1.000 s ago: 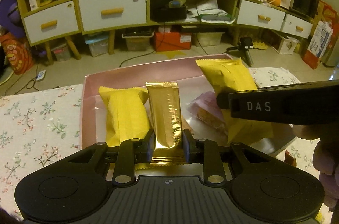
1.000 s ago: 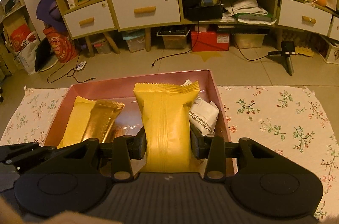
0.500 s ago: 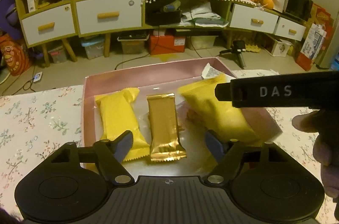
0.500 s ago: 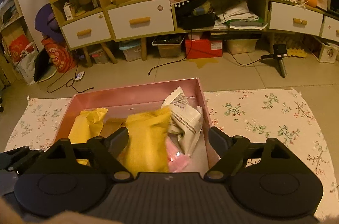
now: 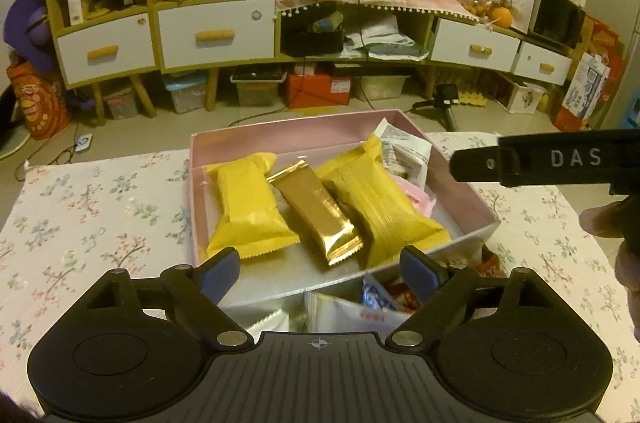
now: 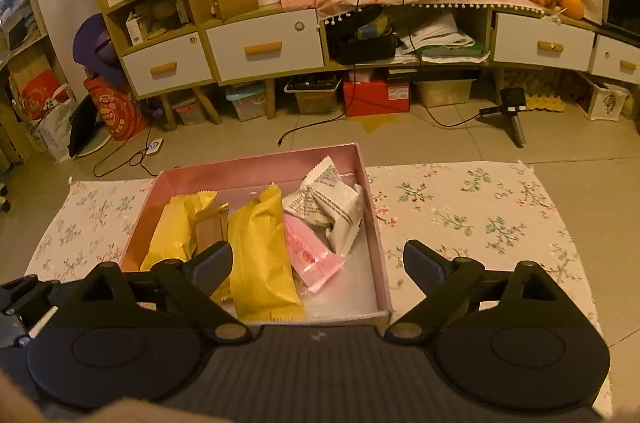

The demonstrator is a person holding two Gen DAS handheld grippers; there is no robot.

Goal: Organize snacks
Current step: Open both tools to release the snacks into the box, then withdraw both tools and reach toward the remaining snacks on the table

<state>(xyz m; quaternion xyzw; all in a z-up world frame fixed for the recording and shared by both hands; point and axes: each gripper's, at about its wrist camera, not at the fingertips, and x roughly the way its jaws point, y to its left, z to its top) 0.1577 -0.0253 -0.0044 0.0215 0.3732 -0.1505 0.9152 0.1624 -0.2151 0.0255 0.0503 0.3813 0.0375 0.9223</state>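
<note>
A pink box (image 5: 288, 139) sits on the floral cloth. Lying flat in it are a yellow packet (image 5: 248, 211), a gold bar (image 5: 320, 215) and a second yellow packet (image 5: 380, 207). My left gripper (image 5: 320, 261) hovers over the box's near wall, its jaws opening with nothing pressed between them. In the right wrist view the box (image 6: 256, 167) also holds white packets (image 6: 328, 207) and a pink packet (image 6: 312, 251). My right gripper (image 6: 318, 255) hangs above the near end of the box with its jaws opening and no packet gripped. One finger (image 5: 480, 165) of it reaches in from the right.
More wrapped snacks (image 5: 360, 311) lie on the cloth (image 5: 100, 223) just in front of the box. A person's fingers (image 5: 628, 243) show at the right edge. Beyond the table are bare floor, a small tripod (image 6: 512, 115) and a low cabinet with drawers (image 6: 264, 43).
The left gripper let go of the gold bar and the right let go of a yellow packet. Both packets now lie in the box. Both grippers opened wide and drew back and upward.
</note>
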